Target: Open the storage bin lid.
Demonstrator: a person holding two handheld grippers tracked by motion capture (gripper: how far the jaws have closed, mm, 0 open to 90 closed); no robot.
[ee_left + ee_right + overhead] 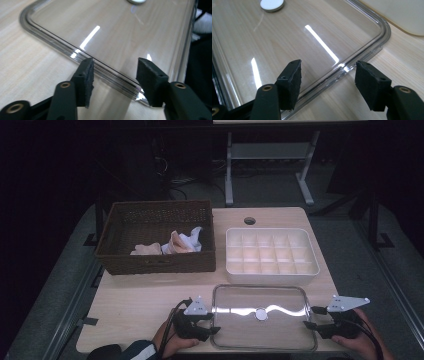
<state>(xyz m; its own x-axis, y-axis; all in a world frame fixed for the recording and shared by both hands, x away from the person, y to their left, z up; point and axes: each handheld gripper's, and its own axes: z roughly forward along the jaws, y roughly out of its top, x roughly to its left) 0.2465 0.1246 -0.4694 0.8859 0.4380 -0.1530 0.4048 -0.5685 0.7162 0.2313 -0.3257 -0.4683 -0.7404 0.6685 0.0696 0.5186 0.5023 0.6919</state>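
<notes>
While both grippers, left and right, gape: one clear lid, one basket, one tray.

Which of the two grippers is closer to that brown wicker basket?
The left gripper. It sits at the clear lid's left edge, below the basket; the right gripper is at the lid's right edge, farther away.

A light wooden table carries a wicker basket, a white divided tray and a clear lid
</notes>
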